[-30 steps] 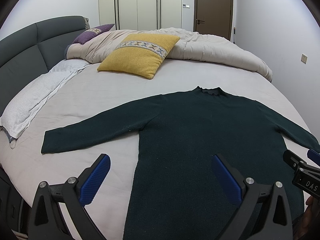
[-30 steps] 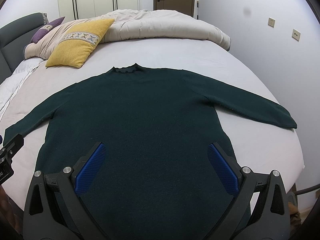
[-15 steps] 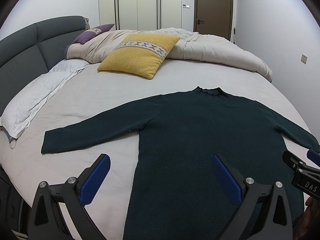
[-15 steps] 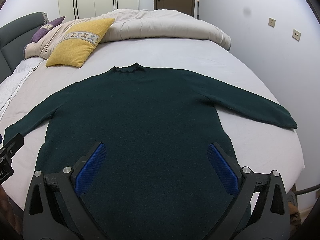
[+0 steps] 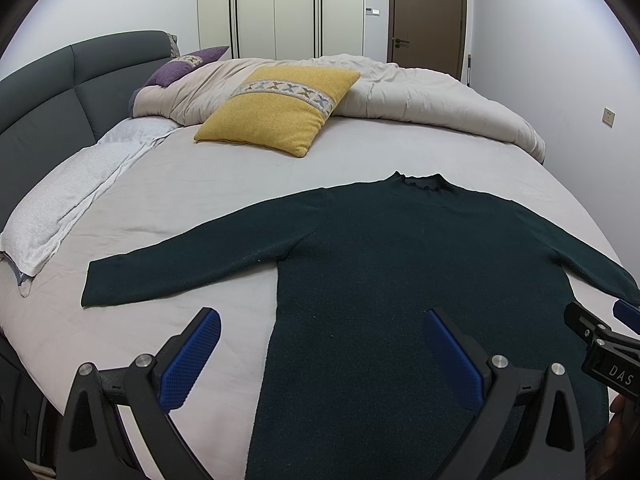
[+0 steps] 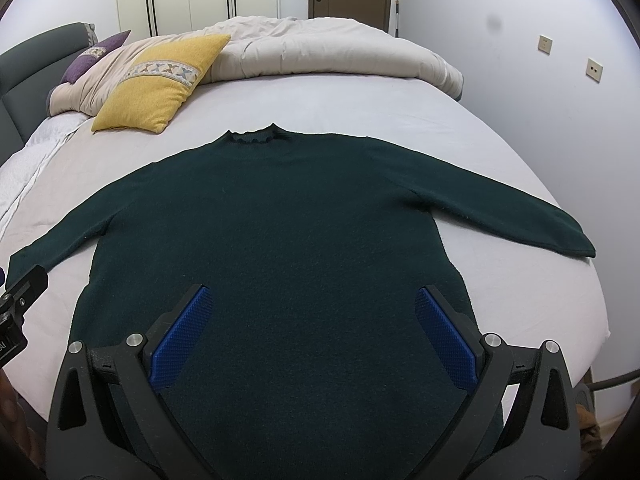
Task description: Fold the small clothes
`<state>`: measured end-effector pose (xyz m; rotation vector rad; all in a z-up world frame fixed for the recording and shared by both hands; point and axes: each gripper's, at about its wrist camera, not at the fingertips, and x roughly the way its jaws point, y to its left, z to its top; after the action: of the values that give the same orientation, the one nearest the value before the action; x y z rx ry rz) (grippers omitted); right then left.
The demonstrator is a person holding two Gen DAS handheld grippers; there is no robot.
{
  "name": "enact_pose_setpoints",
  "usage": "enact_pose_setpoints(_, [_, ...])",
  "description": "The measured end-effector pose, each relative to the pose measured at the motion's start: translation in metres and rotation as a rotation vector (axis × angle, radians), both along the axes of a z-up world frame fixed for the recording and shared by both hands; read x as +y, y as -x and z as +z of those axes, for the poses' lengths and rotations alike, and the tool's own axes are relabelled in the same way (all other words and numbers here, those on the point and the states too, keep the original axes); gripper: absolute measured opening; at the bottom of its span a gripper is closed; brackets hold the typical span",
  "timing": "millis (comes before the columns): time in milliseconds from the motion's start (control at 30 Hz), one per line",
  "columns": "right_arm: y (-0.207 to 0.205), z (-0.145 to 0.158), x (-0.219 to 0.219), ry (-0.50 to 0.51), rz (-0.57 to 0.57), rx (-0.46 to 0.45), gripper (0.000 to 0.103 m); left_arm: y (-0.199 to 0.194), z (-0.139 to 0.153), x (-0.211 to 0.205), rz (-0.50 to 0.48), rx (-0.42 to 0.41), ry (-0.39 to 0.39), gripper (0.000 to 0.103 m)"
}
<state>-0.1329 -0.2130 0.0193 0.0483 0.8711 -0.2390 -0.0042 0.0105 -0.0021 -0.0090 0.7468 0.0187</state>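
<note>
1. We see a wide bed with a pale grey sheet (image 5: 224,184) and a dark grey padded headboard (image 5: 72,80).
2. A dark green knitted long-sleeved sweater (image 6: 280,216) lies flat on it, sleeves spread.
3. We see a yellow square cushion (image 5: 276,112), a rumpled beige duvet (image 5: 420,96) and a white towel (image 5: 68,196) on it.

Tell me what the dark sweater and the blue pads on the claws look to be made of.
Sweater: apparently a soft knit, wool or acrylic; matte, fuzzy surface, frilled neck.
Pads: probably rubber or moulded plastic; fine raised grid texture, matte blue, mounted on black claw arms.
</note>
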Motion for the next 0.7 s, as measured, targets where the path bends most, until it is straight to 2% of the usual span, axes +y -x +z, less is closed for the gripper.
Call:
enact_pose_setpoints(267, [-0.003,-0.006,0.002,-0.008,-0.001,0.007,0.103,-0.001,-0.006,0.002,0.004,0.007,0.003,0.103])
enact_pose_setpoints(367, [-0.004,-0.007,-0.009,-0.037,-0.007,0.006,0.103,-0.003,-0.009,-0.001,-0.007,0.013,0.012,0.103])
enact_pose_setpoints(433, [-0.001,-0.004,-0.028,-0.079,-0.025,-0.025,0.103,-0.004,-0.012,-0.002,-0.021,0.019,0.038,0.103])
enact_pose_setpoints(533, [0.005,-0.004,-0.084,-0.184,-0.103,-0.074,0.103,-0.009,-0.018,-0.005,-0.023,0.032,0.044,0.103])
enact_pose_setpoints(633, [0.021,-0.013,-0.171,-0.350,-0.259,-0.131,0.103,-0.020,-0.027,-0.010,-0.045,0.073,0.073,0.103])
enact_pose_setpoints(700, [0.036,-0.028,-0.239,-0.487,-0.412,-0.158,0.101,-0.029,-0.033,-0.011,-0.055,0.112,0.118,0.103])
